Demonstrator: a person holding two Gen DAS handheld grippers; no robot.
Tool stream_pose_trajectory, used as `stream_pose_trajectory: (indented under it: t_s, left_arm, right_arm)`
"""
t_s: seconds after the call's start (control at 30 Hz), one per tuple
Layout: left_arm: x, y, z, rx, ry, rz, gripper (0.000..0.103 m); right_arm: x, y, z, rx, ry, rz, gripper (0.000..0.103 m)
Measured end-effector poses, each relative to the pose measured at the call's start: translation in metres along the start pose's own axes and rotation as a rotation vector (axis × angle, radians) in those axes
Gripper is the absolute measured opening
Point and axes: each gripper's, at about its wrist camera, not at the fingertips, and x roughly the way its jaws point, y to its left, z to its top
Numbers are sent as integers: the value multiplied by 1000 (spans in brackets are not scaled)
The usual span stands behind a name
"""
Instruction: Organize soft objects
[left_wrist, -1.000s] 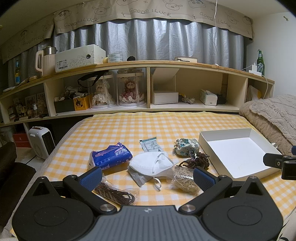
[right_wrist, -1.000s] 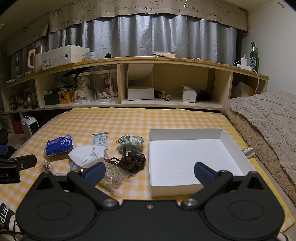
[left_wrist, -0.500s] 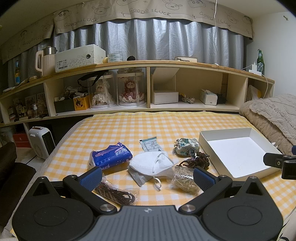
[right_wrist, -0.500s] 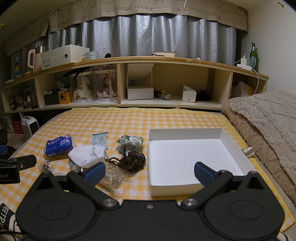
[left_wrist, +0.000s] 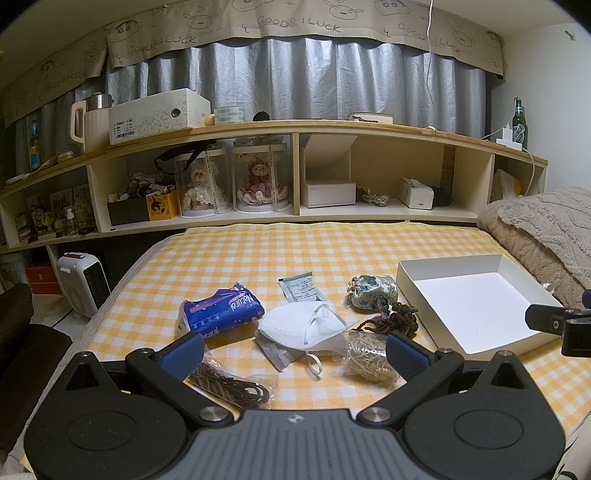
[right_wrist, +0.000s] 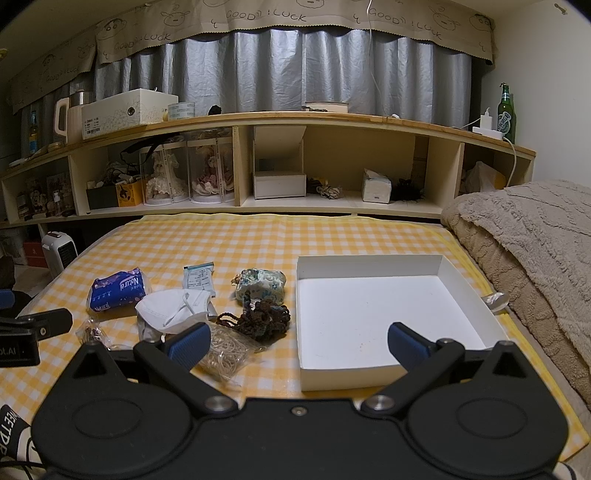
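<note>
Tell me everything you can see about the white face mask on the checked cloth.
The white face mask is a folded, cupped respirator type, apparently soft nonwoven fabric, with white elastic straps looping over its top and trailing off its near edge. It lies on the yellow checked cloth, on top of a grey wrapper, between the blue tissue pack and the bagged pale cord. Neither gripper touches it.

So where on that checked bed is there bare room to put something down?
The white cardboard tray is bare inside, and so is the yellow checked cloth between it and the wooden shelf. It is crowded left of the tray, where the blue tissue pack, white face mask and brown cord bundle cluster.
</note>
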Motion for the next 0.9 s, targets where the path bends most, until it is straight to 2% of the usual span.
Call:
stream_pose_trajectory:
  t_s: [0.9]
  left_arm:
    - [0, 0, 0, 1, 0, 0, 103]
  right_arm:
    - [1, 3, 0, 2, 1, 1, 103]
